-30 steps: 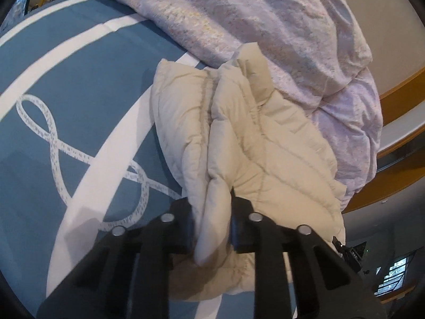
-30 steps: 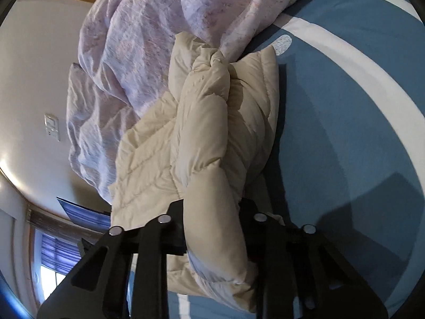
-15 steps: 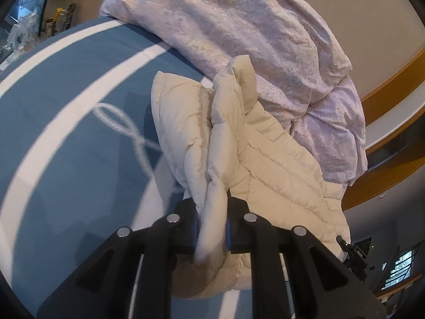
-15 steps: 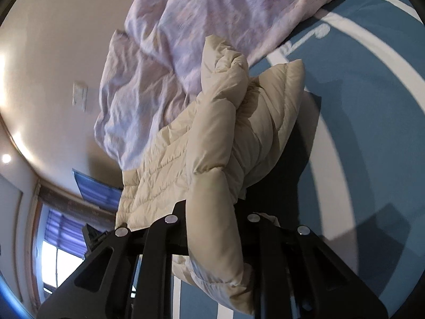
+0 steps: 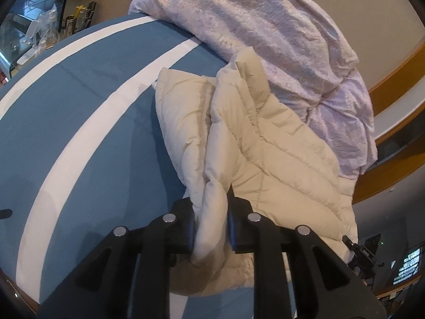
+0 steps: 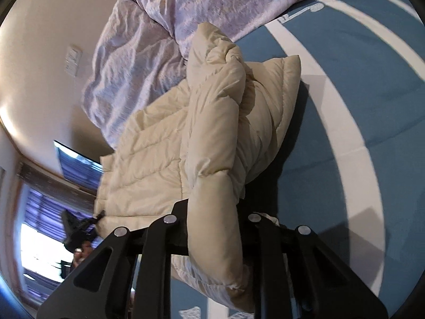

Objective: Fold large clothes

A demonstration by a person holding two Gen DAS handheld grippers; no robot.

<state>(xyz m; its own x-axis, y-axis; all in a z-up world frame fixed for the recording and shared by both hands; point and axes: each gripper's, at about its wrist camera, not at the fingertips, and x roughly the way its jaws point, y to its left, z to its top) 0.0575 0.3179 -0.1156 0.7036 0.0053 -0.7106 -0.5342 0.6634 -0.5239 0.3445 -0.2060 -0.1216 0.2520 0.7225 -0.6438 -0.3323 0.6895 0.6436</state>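
A cream quilted puffer jacket (image 5: pixel 265 146) lies bunched on a blue bedspread with white stripes (image 5: pixel 93 133), its far side against a heap of lilac bedding (image 5: pixel 265 26). My left gripper (image 5: pixel 211 212) has a thick fold of the jacket's near edge between its pads; the jaws are opening, though the pads still touch the fabric. In the right wrist view the jacket (image 6: pixel 164 159) hangs from my right gripper (image 6: pixel 213 212), which pinches a puffy rolled edge in the same way, its jaws also opening. The lower hem droops below both grippers.
The lilac bedding (image 6: pixel 159 53) fills the far side of the bed. The bedspread (image 6: pixel 372 106) stretches flat beside the jacket. Cluttered shelves (image 5: pixel 39 34) stand past the bed's far left corner. A wall with a light switch (image 6: pixel 73 59) and a bright window (image 6: pixel 34 226) lie beyond.
Both grippers have carried the jacket sideways across the bed. The looped rope pattern has slipped out of the left view. The gap between each pair of pads has widened slightly.
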